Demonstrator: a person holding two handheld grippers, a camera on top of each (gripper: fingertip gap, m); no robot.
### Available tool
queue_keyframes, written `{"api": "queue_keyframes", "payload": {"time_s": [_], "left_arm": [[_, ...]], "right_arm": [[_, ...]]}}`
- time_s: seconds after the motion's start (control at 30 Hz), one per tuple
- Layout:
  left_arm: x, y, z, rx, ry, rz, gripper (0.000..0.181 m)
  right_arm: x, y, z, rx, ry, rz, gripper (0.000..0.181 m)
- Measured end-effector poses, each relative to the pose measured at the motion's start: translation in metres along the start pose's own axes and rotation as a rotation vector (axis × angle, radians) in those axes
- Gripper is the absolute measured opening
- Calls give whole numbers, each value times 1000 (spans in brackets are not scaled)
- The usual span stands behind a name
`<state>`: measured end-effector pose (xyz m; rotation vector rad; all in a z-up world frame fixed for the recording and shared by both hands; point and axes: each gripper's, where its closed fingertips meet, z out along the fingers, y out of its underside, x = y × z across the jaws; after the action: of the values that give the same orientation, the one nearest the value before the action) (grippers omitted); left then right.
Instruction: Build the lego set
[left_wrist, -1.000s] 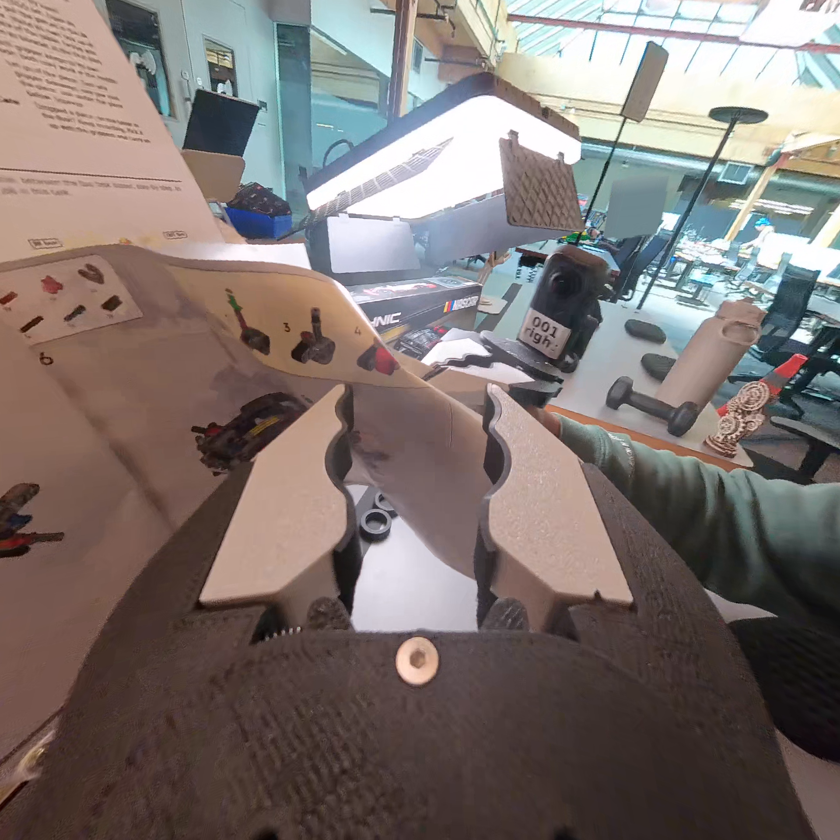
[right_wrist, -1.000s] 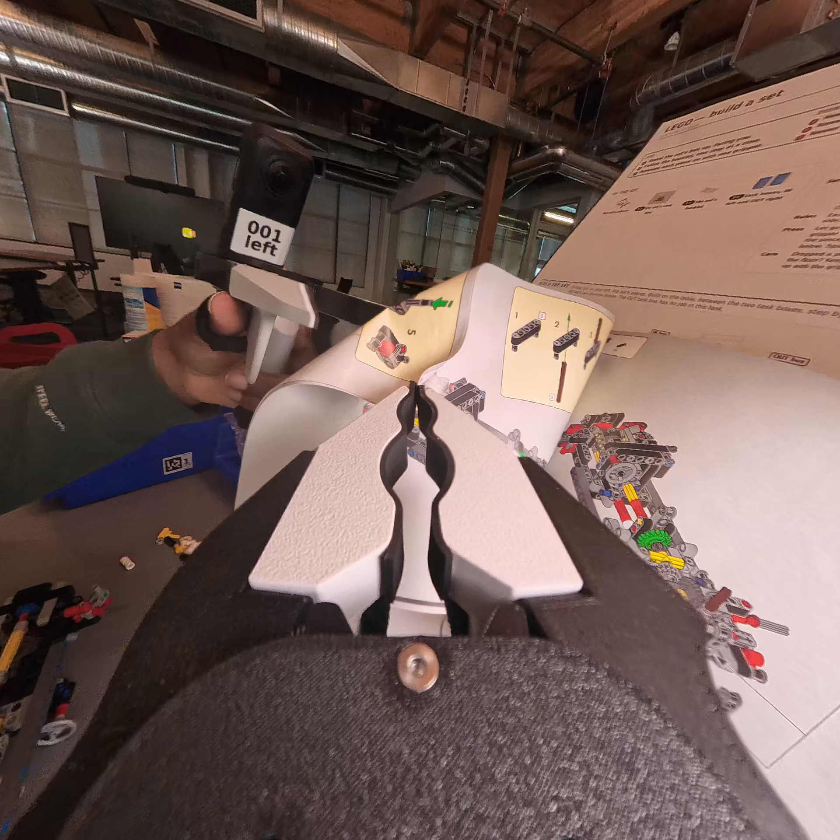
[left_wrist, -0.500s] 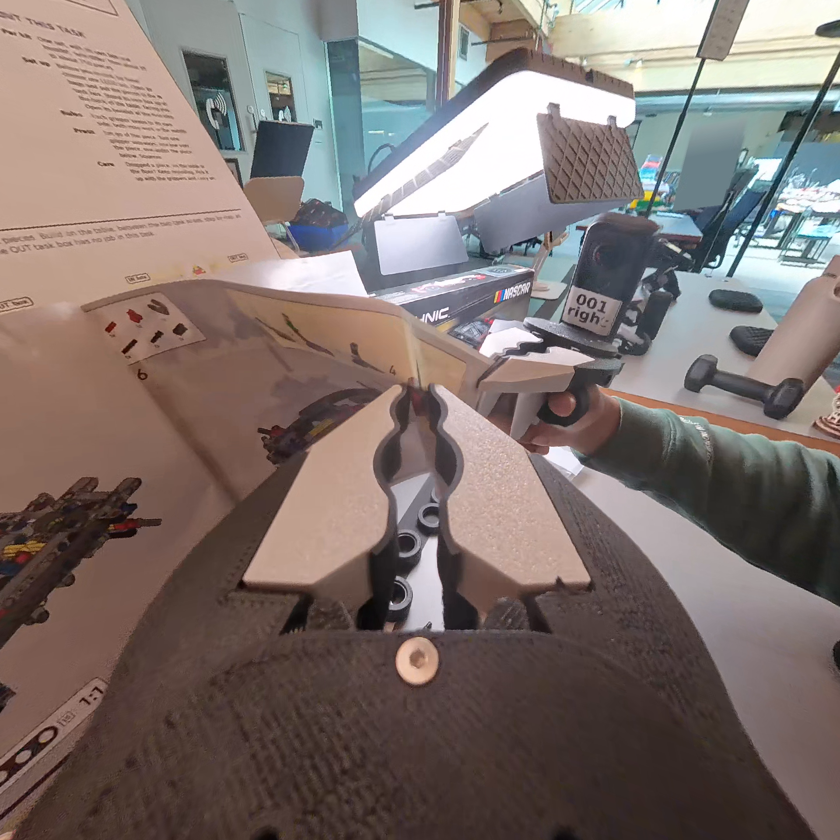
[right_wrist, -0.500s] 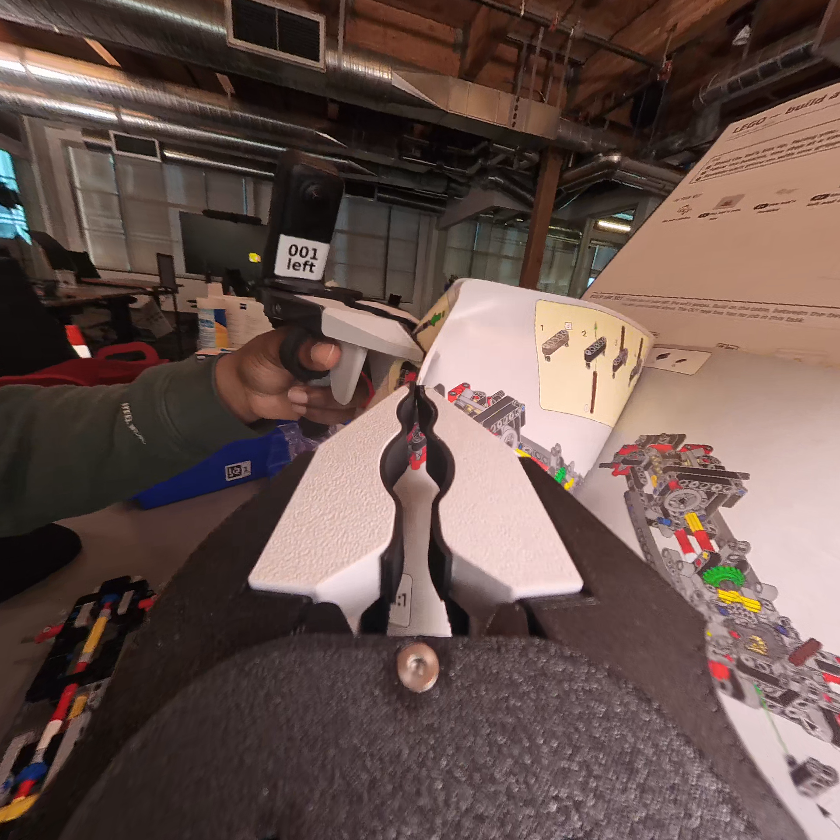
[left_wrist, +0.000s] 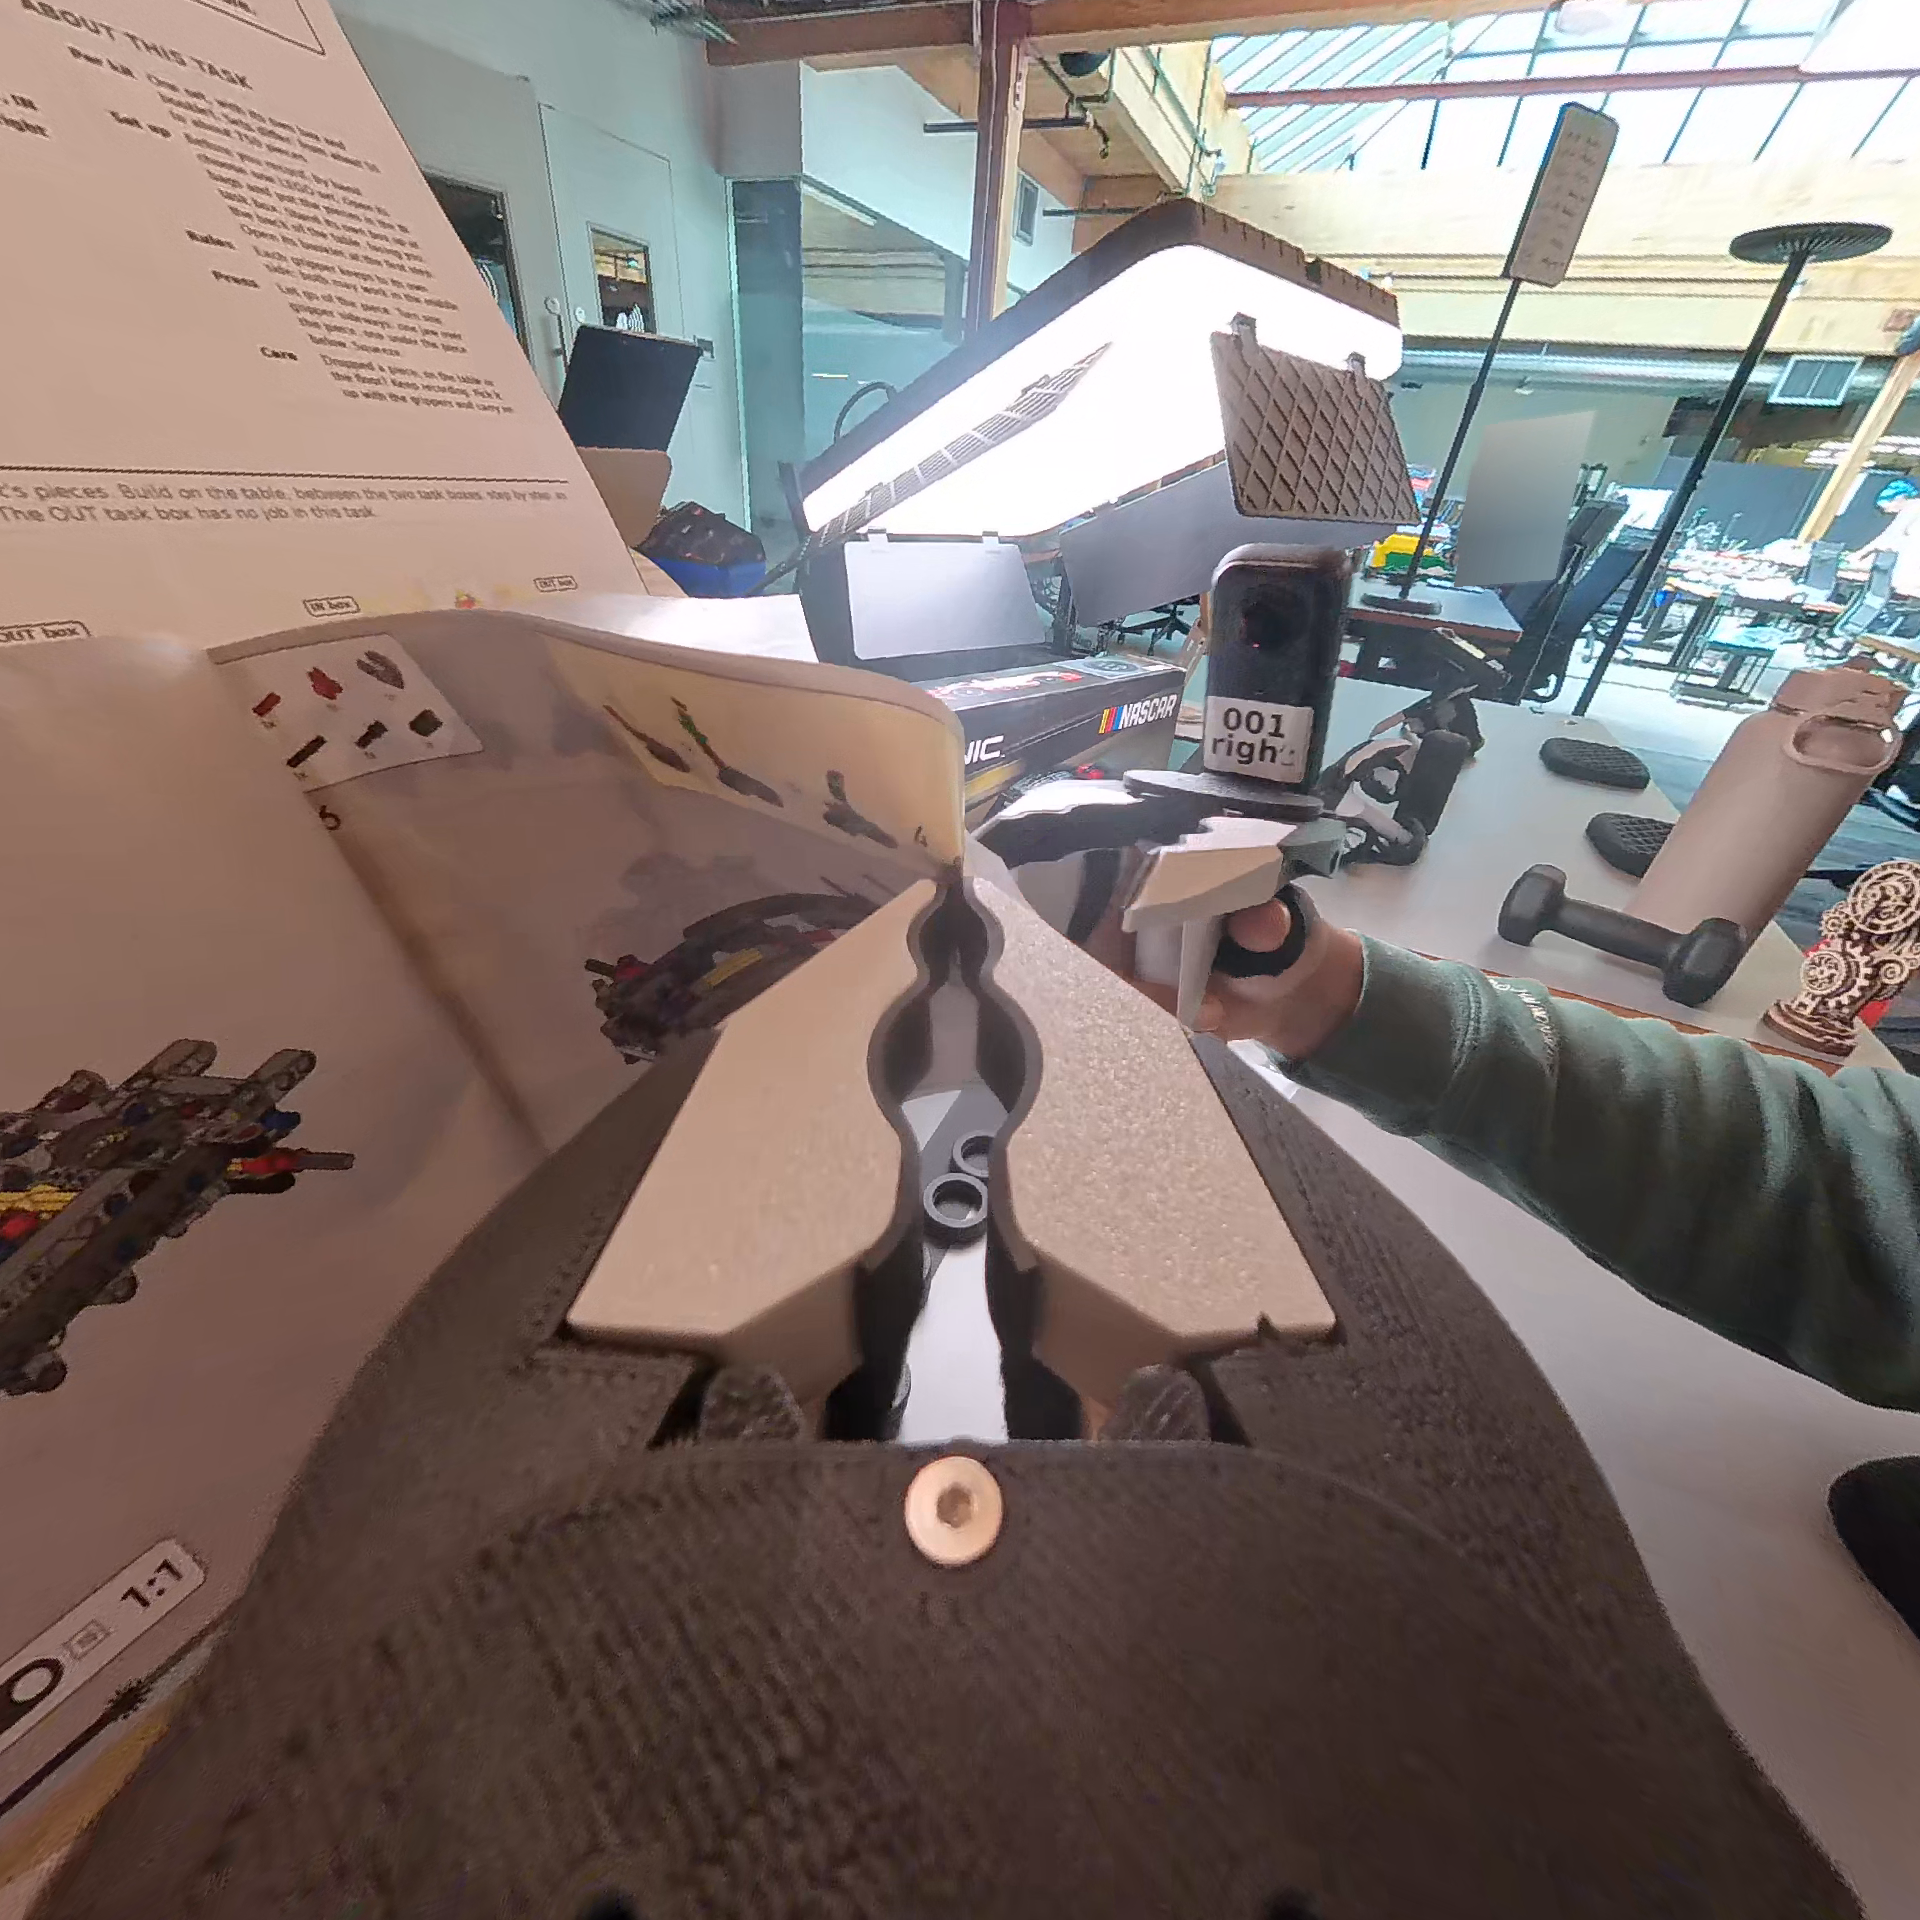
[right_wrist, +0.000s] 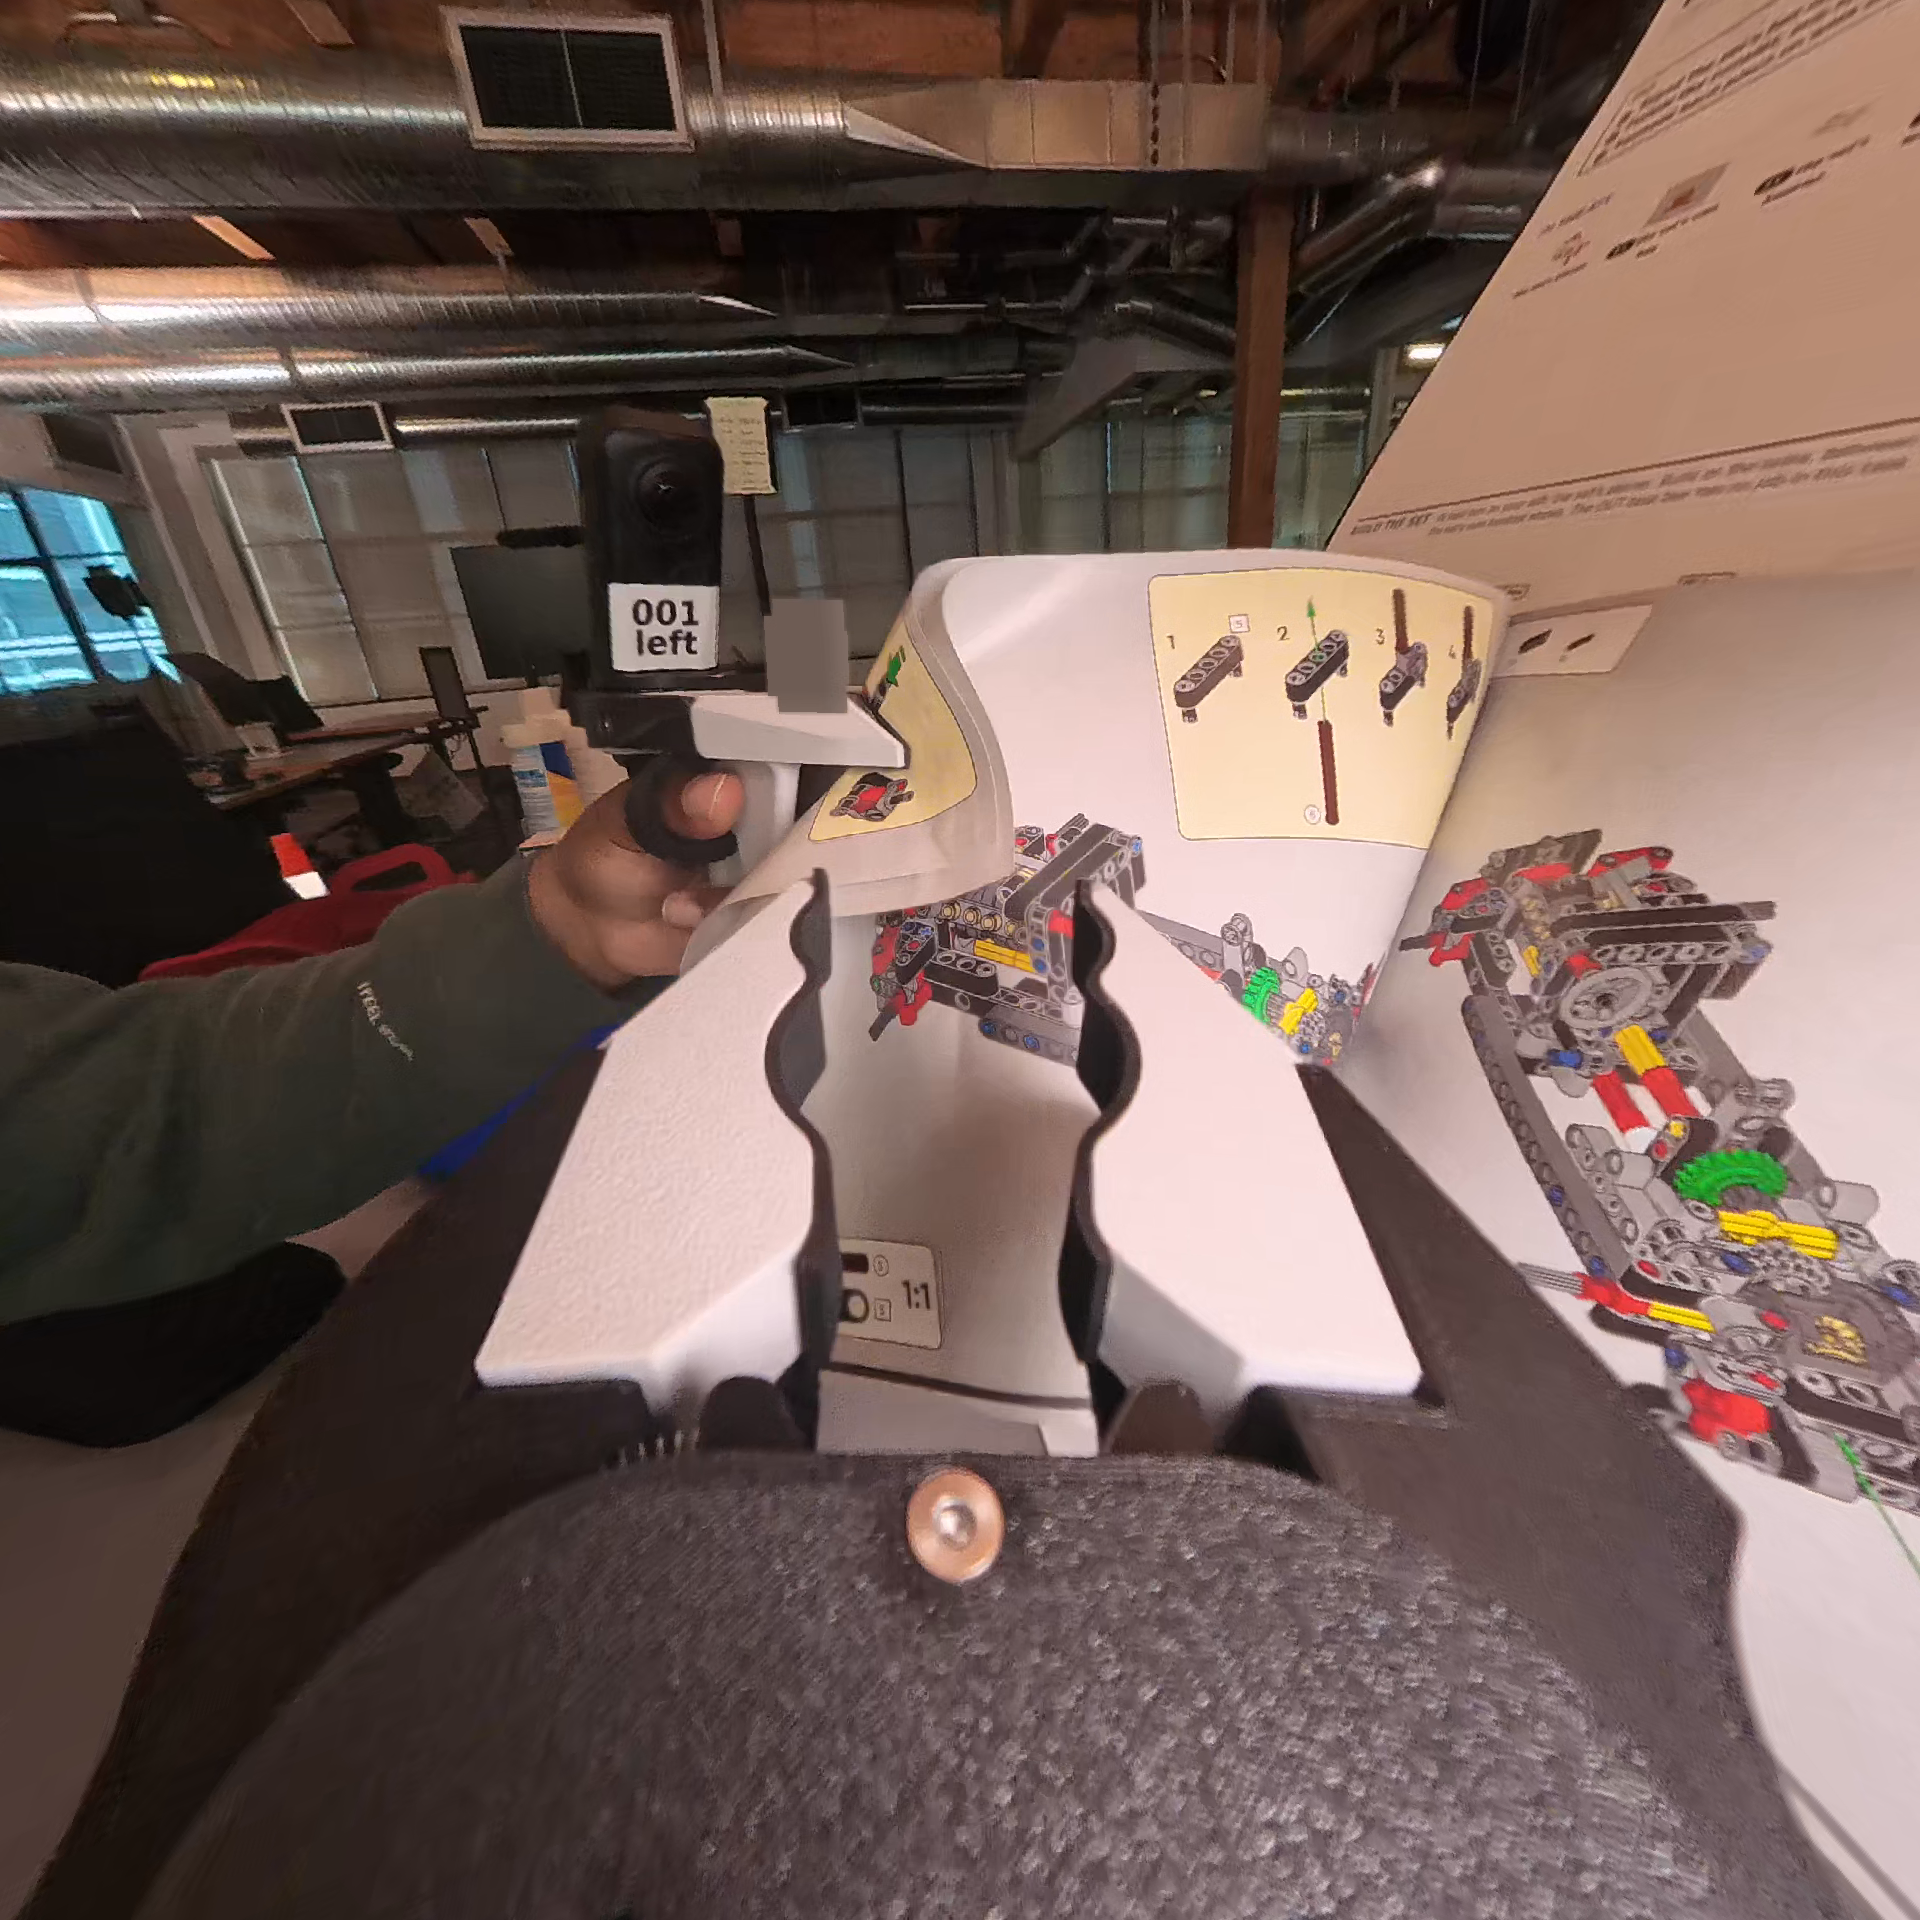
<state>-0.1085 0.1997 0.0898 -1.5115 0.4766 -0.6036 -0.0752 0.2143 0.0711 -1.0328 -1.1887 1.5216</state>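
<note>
A: Left wrist view, as we read it: our left gripper (left_wrist: 954, 902) has its fingers pressed together at the tips, pinching the outer edge of a lifted page (left_wrist: 727, 727) of the instruction booklet (left_wrist: 156, 883). The page arches up from the booklet, which lies open toward the left side of the bench (left_wrist: 1558, 1507).

B: Below the closed fingers we see a grey lego piece (left_wrist: 956, 1195) with round holes, lying on the bench between the finger bases. Farther off, at the right, a hand (left_wrist: 1273, 987) in a green sleeve (left_wrist: 1662, 1164) holds the other gripper.

A: Right wrist view: our right gripper (right_wrist: 951, 904) has its jaws spread, with nothing between them. The curled page (right_wrist: 1195, 727) shows through the gap, apart from both fingers (right_wrist: 675, 1143).

B: In that view we mark the left gripper (right_wrist: 894, 743) at centre left, its tip touching the curled page at its outer edge, held by a hand (right_wrist: 623, 894).

A: A printed paper sheet (left_wrist: 208, 260) stands sloping behind the booklet at the far edge. The open spread (right_wrist: 1662, 1143) to the right of the curl carries coloured drawings of the model.

B: Beyond the bench, in the left wrist view, we note a lit lamp panel (left_wrist: 1091, 384), a dark printed box (left_wrist: 1060, 717), a dumbbell (left_wrist: 1621, 945) and a tan bottle (left_wrist: 1766, 821) on a neighbouring table (left_wrist: 1507, 831). We cannot tell whether the grey piece touches the booklet.
</note>
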Motion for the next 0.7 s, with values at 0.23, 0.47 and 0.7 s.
{"api": "queue_keyframes", "payload": {"time_s": [0.23, 0.47, 0.7], "left_arm": [[-1, 0, -1, 1, 21, -18, 0], [-23, 0, -23, 12, -13, -41, 0], [-74, 5, -55, -45, -165, -17, 0]], "right_arm": [[-1, -6, 6, -14, -47, 45, 0], [22, -11, -22, -63, 3, 45, 0], [84, 14, -50, -267, 432, -269, 0]]}}
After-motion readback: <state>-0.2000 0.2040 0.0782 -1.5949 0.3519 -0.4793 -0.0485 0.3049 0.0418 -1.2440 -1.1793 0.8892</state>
